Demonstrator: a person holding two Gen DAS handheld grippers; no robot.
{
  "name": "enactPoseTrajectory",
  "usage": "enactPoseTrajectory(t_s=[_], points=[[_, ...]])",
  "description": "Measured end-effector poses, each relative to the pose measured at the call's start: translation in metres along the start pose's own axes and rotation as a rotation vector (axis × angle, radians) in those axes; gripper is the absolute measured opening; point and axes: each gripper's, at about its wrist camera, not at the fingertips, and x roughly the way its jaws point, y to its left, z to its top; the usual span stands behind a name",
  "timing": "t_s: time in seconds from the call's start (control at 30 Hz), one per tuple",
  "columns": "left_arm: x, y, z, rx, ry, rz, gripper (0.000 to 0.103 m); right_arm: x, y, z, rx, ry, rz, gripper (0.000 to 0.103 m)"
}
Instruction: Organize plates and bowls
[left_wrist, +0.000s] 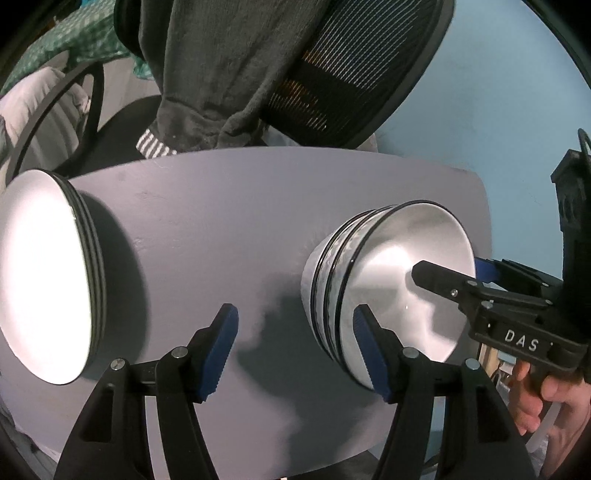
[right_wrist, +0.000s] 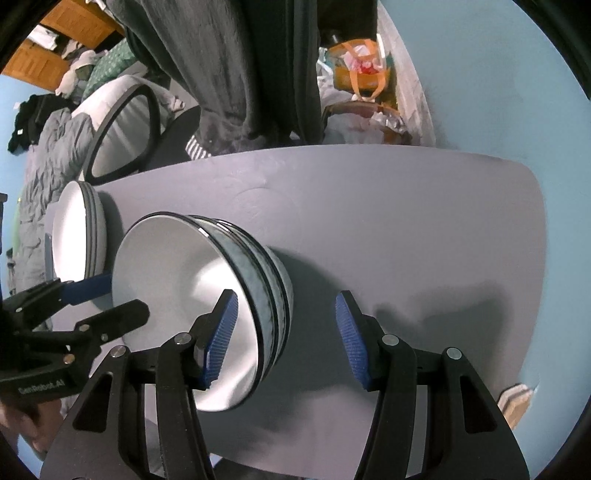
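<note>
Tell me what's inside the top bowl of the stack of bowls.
The top bowl looks empty: bare white interior, no food or dish in it. One finger of the right gripper reaches over its rim. The insides of the bowls nested beneath are covered.

plate stack (left_wrist: 40, 273) on table (left_wrist: 229, 221), left; bowl stack (left_wrist: 388, 284) right, apart; chair (left_wrist: 351, 66) behind

Left gripper (left_wrist: 295, 347) at lower centre of its own view, jaws apart, pads bare; right gripper (right_wrist: 286, 339) likewise low in its view, jaws apart, nothing pressed; hand (left_wrist: 546, 398) at lower right of left view, wrapped round right gripper's handle.
</note>
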Motion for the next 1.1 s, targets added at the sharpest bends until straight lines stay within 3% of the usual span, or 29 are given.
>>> enactPoseTrajectory(t_s=[0.27, 0.4, 0.53, 0.67, 1.1], points=[[0.019, 0.001, 0.002, -0.043, 0.05, -0.023, 0.066, 0.014, 0.004, 0.005, -0.056, 0.044, 0.022, 0.055], [0.026, 0.002, 0.002, -0.073, 0.069, -0.04, 0.054, 0.016, 0.005, 0.007, -0.084, 0.064, 0.031, 0.055], [0.029, 0.005, 0.003, -0.108, 0.086, -0.082, 0.046, 0.016, 0.004, 0.009, -0.097, 0.08, 0.057, 0.044], [0.028, 0.001, 0.004, -0.102, 0.084, -0.116, 0.027, 0.017, 0.006, 0.011, -0.099, 0.09, 0.083, 0.032], [0.015, -0.001, -0.004, -0.052, 0.064, -0.025, 0.021, 0.019, 0.02, 0.002, -0.088, 0.075, 0.046, 0.029]])
